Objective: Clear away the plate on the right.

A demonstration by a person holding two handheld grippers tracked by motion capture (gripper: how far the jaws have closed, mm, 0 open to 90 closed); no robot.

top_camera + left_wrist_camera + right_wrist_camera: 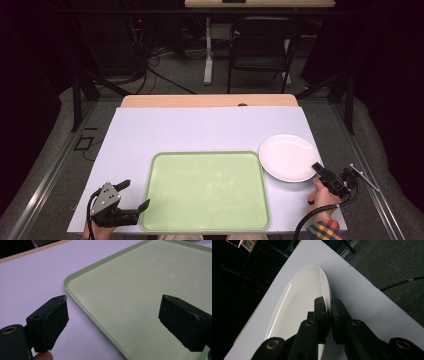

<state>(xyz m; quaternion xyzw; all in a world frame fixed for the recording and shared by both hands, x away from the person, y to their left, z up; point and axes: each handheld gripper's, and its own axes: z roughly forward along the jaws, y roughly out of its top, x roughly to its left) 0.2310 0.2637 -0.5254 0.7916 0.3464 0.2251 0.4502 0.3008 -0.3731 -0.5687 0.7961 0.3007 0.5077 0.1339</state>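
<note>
A white plate [287, 156] lies on the table at the right, just beyond the tray's far right corner. My right gripper [318, 169] is shut on the plate's near right rim; in the right gripper view the two jaws pinch the edge of the plate [304, 297] between them, right gripper [328, 305]. An empty light green tray [207, 187] sits at the front middle. My left gripper [135, 195] is open at the tray's near left corner, its jaws wide apart over the rim of the tray [75, 296], left gripper [113, 315], holding nothing.
The table [200, 127] carries a pale lilac cover, bare behind the tray. A wooden strip [210, 101] runs along its far edge. A black chair [260, 47] and a table leg stand on the floor beyond. A metal rod [364, 176] lies off the right edge.
</note>
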